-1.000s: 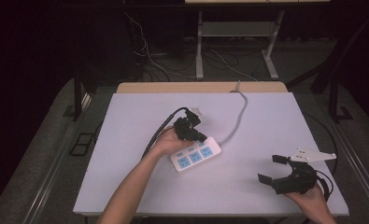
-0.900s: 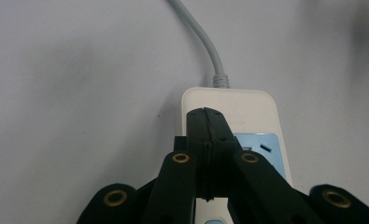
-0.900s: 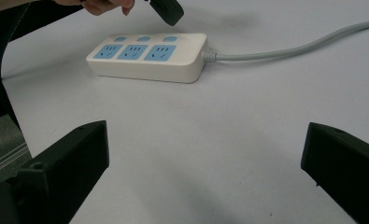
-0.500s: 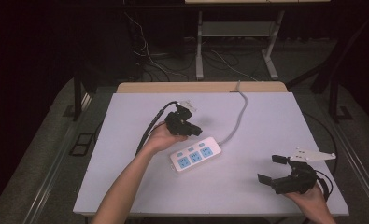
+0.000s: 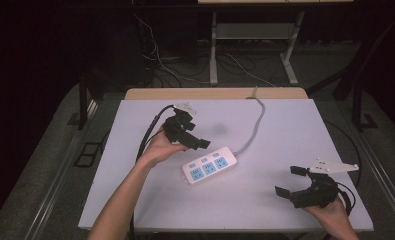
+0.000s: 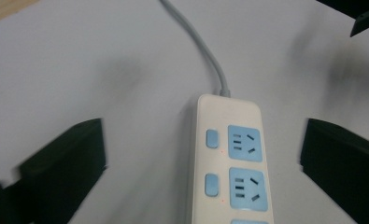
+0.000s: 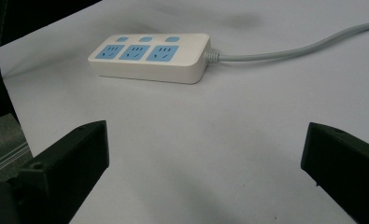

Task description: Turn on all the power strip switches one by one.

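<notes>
1. Jaws of the left gripper (image 5: 197, 142) are standing wide apart with nothing between them; in the left gripper view they are framing the cable end of the power strip (image 6: 229, 158) from above, not touching it.
2. Jaws of the right gripper (image 5: 291, 181) are likewise spread wide and gripping nothing, hovering near the table's (image 5: 285, 125) front right corner, well apart from the strip.
3. Power strip is lying flat near the middle of the white table, three blue sockets facing up, a small blue switch beside each; its grey cable (image 5: 255, 122) is running off toward the far edge.
4. Step in hand, as I judge it: the left gripper is lining up over the strip, probably for a switch or for a hold on the casing; which one I cannot tell.
5. Next move is likely calling for a descent onto the strip, keeping the jaws centred so neither tip is nudging the casing sideways.
</notes>
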The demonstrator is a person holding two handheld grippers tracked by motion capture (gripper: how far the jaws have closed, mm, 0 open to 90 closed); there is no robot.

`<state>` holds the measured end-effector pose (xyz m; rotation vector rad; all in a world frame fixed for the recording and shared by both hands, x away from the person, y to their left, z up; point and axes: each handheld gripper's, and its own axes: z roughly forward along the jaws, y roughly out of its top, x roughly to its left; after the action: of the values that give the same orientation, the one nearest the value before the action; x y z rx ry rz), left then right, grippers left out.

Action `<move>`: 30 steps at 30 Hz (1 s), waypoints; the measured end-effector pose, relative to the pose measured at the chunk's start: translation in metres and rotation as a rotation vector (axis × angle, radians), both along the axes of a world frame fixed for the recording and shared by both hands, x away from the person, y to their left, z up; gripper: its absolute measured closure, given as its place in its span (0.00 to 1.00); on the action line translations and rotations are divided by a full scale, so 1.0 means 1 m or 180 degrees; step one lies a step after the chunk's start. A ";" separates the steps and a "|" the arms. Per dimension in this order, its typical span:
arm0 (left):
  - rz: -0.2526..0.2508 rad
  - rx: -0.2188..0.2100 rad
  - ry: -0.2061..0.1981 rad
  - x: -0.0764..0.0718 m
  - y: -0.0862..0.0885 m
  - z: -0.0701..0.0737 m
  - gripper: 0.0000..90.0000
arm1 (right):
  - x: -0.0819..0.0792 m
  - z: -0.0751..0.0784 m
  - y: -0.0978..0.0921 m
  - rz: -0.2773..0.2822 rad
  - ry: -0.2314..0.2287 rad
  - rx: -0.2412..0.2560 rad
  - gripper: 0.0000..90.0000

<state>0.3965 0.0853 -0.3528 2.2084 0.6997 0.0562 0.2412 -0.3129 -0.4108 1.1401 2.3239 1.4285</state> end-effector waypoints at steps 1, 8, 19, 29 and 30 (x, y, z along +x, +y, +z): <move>0.0020 -0.0011 -0.0022 -0.002 0.003 0.001 0.00 | 0.000 0.000 0.000 0.0001 0.0001 0.0001 0.01; 0.0121 -0.0075 -0.0111 -0.019 0.024 0.005 0.00 | 0.000 0.000 0.001 0.0003 0.0010 0.0003 0.01; 0.0304 -0.0186 -0.0284 -0.046 0.053 0.005 0.00 | 0.000 -0.001 0.003 0.0017 0.0038 0.0011 0.01; 0.0500 -0.0328 -0.0384 -0.075 0.074 -0.015 0.00 | 0.000 -0.001 0.003 0.0016 0.0045 0.0027 0.01; 0.0527 -0.0343 -0.0388 -0.078 0.076 -0.018 0.00 | 0.000 -0.001 0.004 0.0016 0.0046 0.0026 0.01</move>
<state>0.3180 0.1615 -0.3705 2.0226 0.7968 0.2300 0.2408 -0.3093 -0.4121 1.1513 2.3344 1.4373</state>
